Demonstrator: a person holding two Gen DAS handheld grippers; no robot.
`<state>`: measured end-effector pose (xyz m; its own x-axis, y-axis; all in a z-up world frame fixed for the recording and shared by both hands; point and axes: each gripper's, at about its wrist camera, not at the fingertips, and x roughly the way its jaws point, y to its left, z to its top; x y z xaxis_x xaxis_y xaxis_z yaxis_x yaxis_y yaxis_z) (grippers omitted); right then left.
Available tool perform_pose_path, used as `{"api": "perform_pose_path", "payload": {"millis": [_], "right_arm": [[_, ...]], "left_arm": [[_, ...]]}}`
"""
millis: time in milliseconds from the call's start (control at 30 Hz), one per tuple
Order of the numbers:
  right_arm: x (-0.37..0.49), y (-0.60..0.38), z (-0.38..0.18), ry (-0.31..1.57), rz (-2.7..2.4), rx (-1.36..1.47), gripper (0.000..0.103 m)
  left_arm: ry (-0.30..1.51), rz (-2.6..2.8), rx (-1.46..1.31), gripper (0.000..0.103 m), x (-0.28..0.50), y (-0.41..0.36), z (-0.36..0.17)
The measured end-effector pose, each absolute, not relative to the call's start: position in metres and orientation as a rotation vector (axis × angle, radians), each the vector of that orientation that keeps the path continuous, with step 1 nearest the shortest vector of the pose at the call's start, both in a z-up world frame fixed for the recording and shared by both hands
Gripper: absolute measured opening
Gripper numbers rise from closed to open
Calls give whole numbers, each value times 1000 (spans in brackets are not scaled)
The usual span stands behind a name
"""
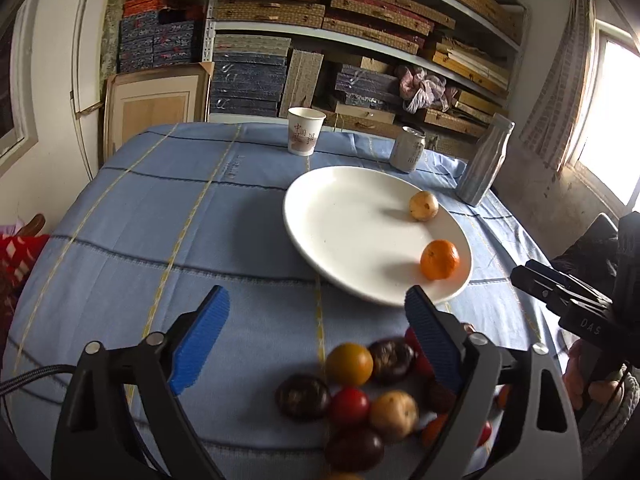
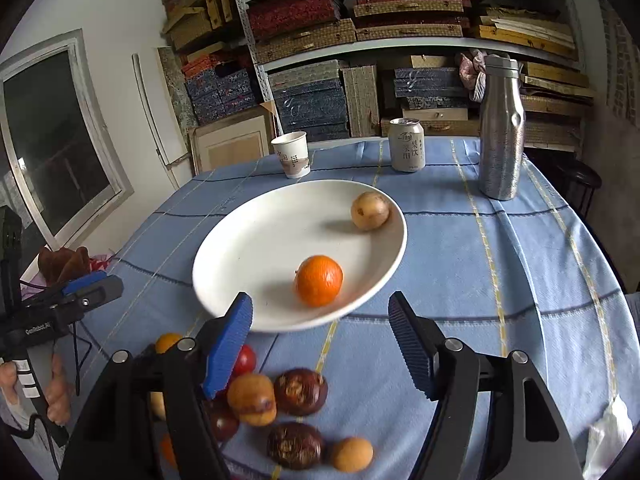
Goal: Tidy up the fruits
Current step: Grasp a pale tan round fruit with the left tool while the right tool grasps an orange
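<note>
The left gripper [image 1: 316, 312] is held with its jaws spread wide and nothing between them; only cloth and the near rim of the plate [image 1: 320, 216] are framed in the gap. The right gripper [image 2: 320, 316] is likewise spread and empty, its gap lying over the plate's near rim, just short of the orange [image 2: 319, 286]. Neither pair of pads is pressed on anything, which suits hands that are free to take the next fruit.

Just below the blue pads, a loose pile [image 2: 276, 412] of small fruit is left on the cloth: dark brown, tan, red and yellow pieces, touching one another and close to the near table edge. It is probably kept there as the unsorted stock, within easy reach of both grippers.

On the plate only two pieces are seen, the orange near the front rim and a tan fruit [image 2: 370, 211] at the far rim, well apart. The plate is judged to be the collecting place, so the work appears barely begun.

Beyond the plate a cup [image 2: 292, 154], a can [image 2: 407, 144] and a bottle [image 2: 502, 128] are stood upright near the far edge of the table [image 2: 500, 264], clear of the working area.
</note>
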<state>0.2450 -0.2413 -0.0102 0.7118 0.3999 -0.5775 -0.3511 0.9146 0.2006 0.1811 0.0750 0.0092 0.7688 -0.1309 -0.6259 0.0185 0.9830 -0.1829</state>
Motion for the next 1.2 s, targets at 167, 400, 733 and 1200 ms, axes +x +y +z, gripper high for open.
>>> {"api": "perform_pose_path", "payload": {"millis": [167, 400, 733, 1200], "right_arm": [[199, -268, -10, 604, 387, 118, 80], [140, -300, -24, 581, 403, 189, 88], [142, -303, -30, 607, 404, 217, 93], [138, -300, -28, 600, 415, 207, 93]], "left_arm": [[686, -65, -169, 90, 134, 78, -4], [761, -48, -136, 90, 87, 78, -40], [826, -104, -75, 91, 81, 61, -52], [794, 36, -170, 93, 80, 97, -50]]}}
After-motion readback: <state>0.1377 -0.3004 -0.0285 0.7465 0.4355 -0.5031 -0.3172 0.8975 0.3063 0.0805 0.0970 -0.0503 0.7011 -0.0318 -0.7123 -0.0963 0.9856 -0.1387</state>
